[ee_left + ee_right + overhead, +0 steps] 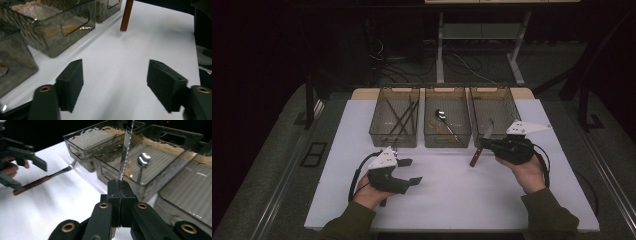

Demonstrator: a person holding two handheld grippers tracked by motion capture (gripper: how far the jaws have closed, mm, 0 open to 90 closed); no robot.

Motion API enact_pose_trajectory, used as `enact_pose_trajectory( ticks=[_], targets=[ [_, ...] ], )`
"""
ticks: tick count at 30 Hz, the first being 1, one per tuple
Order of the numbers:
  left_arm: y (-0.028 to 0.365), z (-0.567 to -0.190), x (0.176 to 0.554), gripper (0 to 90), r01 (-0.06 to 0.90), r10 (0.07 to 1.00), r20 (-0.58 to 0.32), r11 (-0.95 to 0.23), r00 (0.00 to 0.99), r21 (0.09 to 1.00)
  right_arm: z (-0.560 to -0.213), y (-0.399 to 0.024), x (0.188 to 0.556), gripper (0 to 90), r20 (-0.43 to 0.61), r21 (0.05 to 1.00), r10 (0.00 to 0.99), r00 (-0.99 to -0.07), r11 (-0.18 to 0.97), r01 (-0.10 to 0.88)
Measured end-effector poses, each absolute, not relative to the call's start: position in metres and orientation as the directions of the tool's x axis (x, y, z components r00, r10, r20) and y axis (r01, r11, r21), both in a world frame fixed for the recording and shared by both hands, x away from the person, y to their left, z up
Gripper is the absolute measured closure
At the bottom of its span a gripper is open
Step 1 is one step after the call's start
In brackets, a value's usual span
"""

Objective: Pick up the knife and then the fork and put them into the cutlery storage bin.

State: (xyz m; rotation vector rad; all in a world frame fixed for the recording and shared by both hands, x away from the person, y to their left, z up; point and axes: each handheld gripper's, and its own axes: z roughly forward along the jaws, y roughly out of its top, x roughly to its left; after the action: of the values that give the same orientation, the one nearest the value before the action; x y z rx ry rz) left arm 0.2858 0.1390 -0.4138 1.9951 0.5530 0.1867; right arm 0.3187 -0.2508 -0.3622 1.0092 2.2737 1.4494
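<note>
One knife between right gripper pads

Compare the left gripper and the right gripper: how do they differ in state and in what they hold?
The left gripper has its fingers spread apart with bare table between them; the right gripper has its fingers pressed shut. The left gripper holds nothing, while the right gripper clamps a knife by its blade. Both are black, hand-held, and carry a grey plate on top.
</note>
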Motion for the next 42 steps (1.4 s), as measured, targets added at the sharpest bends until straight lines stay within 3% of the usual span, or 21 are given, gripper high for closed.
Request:
enact_pose_trajectory(
  ticks=[12, 27, 42],
  targets=[
    [0.161, -0.431, 0.279, 0.5, 0.36, 0.501, -0.138, -0.38, 0.855, 0.852, -0.353, -0.275, 0.327, 89.3, 0.126, 0.861, 0.713, -0.69, 0.266, 0.433],
    [0.16, -0.433, 0.277, 0.0, 0.381, 0.499, -0.158, -0.384, 0.852, 0.841, -0.322, -0.309, 0.333, 89.2, 0.125, 0.881, 0.763, -0.634, 0.209, 0.425],
    [0.16, -0.433, 0.277, 0.0, 0.37, 0.482, -0.149, -0.403, 0.863, 0.837, -0.288, -0.324, 0.363, 89.3, 0.043, 0.873, 0.832, -0.553, 0.238, 0.427]
  ],
)
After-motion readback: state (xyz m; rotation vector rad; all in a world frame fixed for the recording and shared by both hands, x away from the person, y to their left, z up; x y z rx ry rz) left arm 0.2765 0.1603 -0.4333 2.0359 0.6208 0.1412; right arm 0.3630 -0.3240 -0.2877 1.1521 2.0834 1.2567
